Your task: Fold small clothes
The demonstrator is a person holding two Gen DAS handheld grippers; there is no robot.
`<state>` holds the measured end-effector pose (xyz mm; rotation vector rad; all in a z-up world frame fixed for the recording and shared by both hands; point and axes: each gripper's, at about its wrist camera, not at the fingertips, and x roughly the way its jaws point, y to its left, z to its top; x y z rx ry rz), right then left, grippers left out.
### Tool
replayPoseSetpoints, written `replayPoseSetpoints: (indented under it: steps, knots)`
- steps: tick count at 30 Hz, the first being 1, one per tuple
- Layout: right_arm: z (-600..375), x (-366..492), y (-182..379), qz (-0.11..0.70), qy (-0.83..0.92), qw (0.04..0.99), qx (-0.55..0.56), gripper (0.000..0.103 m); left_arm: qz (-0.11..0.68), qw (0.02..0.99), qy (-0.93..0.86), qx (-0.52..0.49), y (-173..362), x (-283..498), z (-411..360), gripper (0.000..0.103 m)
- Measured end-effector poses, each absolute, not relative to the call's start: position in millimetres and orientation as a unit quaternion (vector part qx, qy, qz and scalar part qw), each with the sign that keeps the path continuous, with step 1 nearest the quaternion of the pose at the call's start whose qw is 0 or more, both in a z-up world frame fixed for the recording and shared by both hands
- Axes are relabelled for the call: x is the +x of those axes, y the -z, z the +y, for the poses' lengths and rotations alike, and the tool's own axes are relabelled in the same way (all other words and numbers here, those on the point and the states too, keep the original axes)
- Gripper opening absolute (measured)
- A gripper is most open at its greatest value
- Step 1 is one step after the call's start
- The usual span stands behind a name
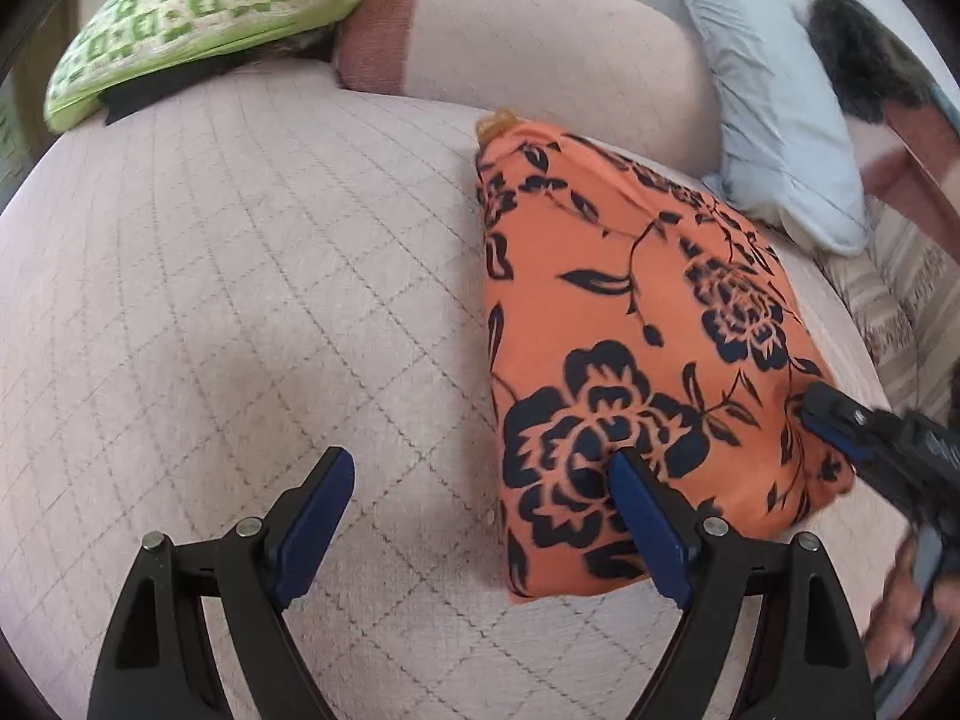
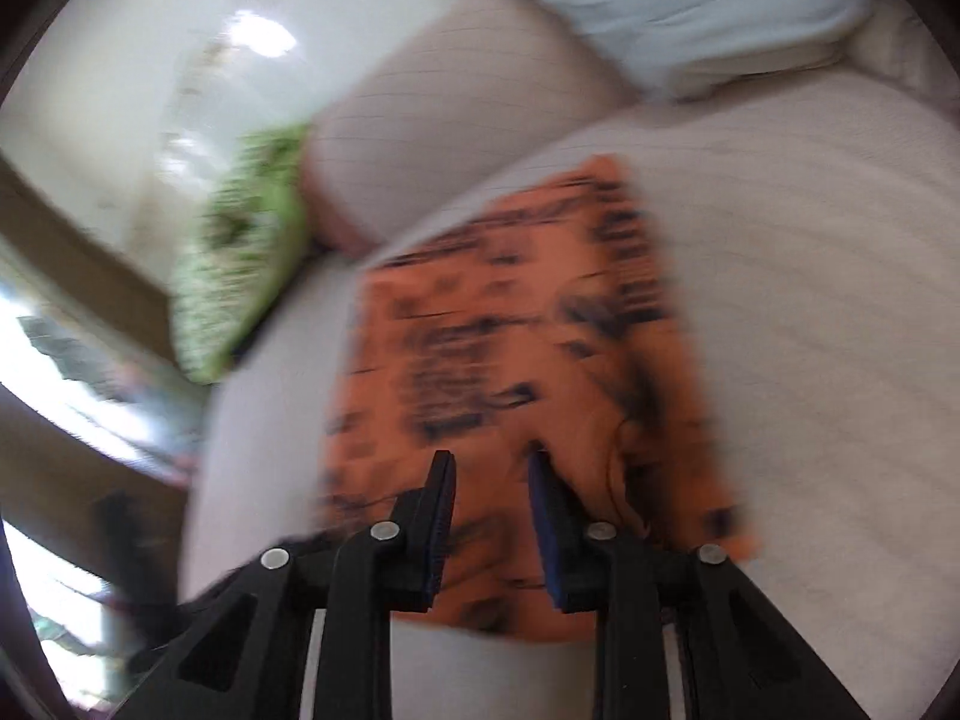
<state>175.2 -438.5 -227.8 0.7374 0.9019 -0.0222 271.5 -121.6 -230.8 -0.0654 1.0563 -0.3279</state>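
Garment (image 1: 630,324) on bed (image 1: 240,300); pillows (image 1: 540,30) behind.

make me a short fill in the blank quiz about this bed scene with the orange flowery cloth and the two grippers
1. The orange garment carries a dark ____ print.
2. The left gripper has its jaws wide ____.
3. The pillow at the far left of the bed is patterned white and ____.
4. In the left wrist view, the right gripper touches the garment's ____ edge.

Missing words: floral; open; green; right
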Motion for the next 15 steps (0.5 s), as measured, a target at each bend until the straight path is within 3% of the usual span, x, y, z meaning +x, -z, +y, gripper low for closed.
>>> replayPoseSetpoints:
  steps: [2,7,11,15]
  knots:
    - [-444,179,244,0.435,0.007,0.817,0.379,0.024,0.494,0.854,0.162,0.000,238,270,-126,0.088]
    - [-411,192,243,0.435,0.040,0.858,0.270,0.024,0.491,0.851,0.184,-0.009,248,273,-122,0.091]
    - [-432,193,255,0.420,0.029,0.841,0.339,0.024,0.505,0.839,0.202,-0.014,245,278,-119,0.092]
    - [-452,190,267,0.406,0.021,0.814,0.414,0.009,0.501,0.841,0.204,-0.014,244,271,-119,0.093]
